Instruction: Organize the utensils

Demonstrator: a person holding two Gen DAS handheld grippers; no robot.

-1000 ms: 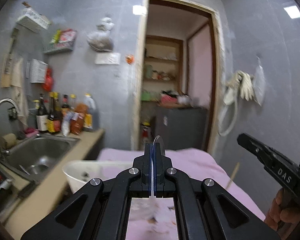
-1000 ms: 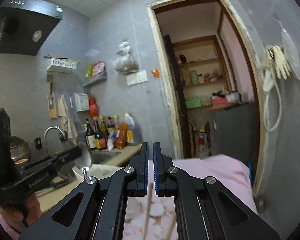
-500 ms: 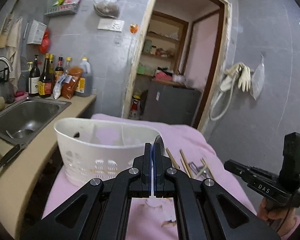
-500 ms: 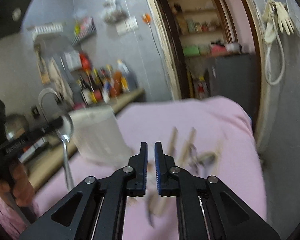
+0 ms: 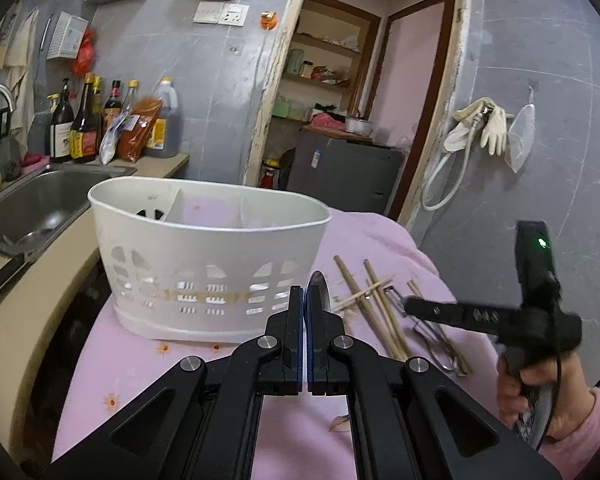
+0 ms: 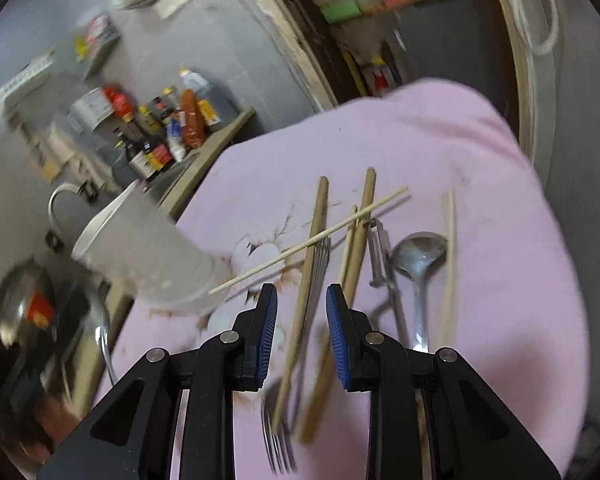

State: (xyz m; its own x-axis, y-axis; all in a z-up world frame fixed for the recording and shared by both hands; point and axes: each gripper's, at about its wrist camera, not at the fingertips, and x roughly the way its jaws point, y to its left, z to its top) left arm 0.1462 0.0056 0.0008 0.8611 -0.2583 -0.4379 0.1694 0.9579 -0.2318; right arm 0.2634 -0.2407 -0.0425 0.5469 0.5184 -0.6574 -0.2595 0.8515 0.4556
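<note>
Left wrist view: left gripper (image 5: 304, 300) is fully closed on a metal spoon (image 5: 319, 292), with the white utensil basket (image 5: 204, 264) just ahead on the pink-covered desk (image 5: 380, 232). Right gripper (image 6: 302, 300) has just been opening, its pads clear of the chopsticks (image 6: 312, 248) and fork (image 6: 280, 432) lying between and below them; a second spoon (image 6: 418, 256) lies to its right.

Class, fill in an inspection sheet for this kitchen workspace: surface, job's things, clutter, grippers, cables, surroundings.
Surface: pink cloth over the table.
Job's things: white caddy standing empty-looking; chopsticks, fork, peeler and ladle lying loose.
Clutter: nothing seen on the cloth beyond the utensils.
Grippers: left gripper shut on a spoon; right gripper has just been opening, over the chopsticks, pressing on nothing.
Cables: black lead by the person's hand.
Surroundings: sink, bottles, doorway.
</note>
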